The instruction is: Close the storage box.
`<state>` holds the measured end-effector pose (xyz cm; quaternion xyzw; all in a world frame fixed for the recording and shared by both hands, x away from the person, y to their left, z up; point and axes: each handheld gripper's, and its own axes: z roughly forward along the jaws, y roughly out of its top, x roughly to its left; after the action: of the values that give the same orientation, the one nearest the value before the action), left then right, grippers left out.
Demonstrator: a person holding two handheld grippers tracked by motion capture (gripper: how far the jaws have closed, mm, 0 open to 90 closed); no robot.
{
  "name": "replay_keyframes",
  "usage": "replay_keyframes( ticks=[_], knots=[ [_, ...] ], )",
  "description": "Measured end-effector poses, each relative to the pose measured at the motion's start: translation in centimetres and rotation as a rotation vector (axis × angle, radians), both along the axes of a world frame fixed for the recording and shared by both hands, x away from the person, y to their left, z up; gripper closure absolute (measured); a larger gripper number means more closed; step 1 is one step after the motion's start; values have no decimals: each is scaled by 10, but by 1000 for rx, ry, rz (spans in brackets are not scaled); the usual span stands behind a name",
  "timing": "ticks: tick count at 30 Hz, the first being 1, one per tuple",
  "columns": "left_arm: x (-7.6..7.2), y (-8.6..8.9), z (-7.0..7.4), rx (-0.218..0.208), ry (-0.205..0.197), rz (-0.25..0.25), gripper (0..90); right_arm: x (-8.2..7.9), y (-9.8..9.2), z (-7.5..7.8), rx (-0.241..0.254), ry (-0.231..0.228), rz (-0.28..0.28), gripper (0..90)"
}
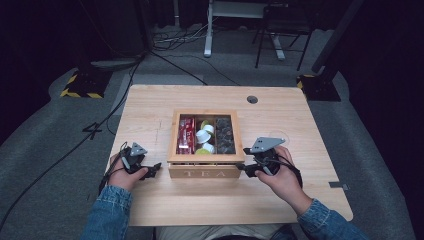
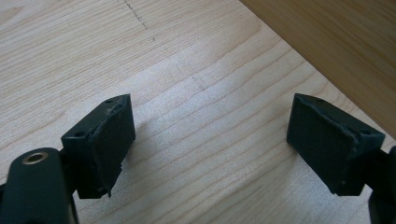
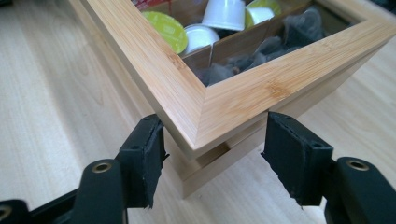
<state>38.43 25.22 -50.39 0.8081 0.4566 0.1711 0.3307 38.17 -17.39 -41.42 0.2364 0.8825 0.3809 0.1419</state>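
My right gripper [image 3: 212, 156] is spread wide around the near right corner of the bamboo tea box with the window-frame lid [image 1: 204, 137] at the table's centre, and my left gripper [image 2: 210, 140] hangs released over bare wood beside it. I'd seat both evenly before lifting. Inside sit red packets [image 1: 186, 134], white and yellow-green capsules [image 1: 205, 136] and dark sachets [image 1: 224, 134].

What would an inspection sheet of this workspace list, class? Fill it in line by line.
Surface: pale wooden table, a round hole near its far edge.
Job's things: wooden tea box with three compartments holding red packets, white and yellow-green capsules, dark tea bags.
Clutter: nothing seen.
Grippers: left gripper open beside the box; right gripper open, its fingers either side of a box corner.
Cables: black cable across the floor.
Surroundings: grey carpet, dark stands.
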Motion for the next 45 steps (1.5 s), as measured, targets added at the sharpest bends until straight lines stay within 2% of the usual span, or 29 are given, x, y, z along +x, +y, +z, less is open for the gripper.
replay_keyframes(
  ticks=[7,9,12,15,19,22,29,34,37,41,45],
  knots=[
    [0,0,0,0,1,0,158,0,1,-4,-26,27,7,367],
    [0,0,0,0,1,0,158,1,0,-2,10,42,5,351],
    [-1,0,0,2,3,-1,158,1,-1,3,8,23,-3,328],
    [-1,0,0,-2,0,3,158,4,-2,5,24,27,-3,317],
    [-1,0,0,0,-1,-3,158,7,-6,11,75,32,1,294],
    [-3,1,0,-3,0,-6,158,9,-13,22,109,20,-1,278],
    [-4,3,0,-2,-3,-16,158,19,-51,41,191,12,-68,217],
    [-4,3,0,-2,-2,-19,157,22,-83,42,187,13,-119,196],
    [-3,3,0,1,0,-23,152,22,-99,40,154,18,-122,174],
    [-1,4,0,-2,4,-33,142,23,-122,39,165,19,-158,184],
    [0,5,0,-2,4,-37,141,25,-143,33,147,21,-188,185]
  ],
)
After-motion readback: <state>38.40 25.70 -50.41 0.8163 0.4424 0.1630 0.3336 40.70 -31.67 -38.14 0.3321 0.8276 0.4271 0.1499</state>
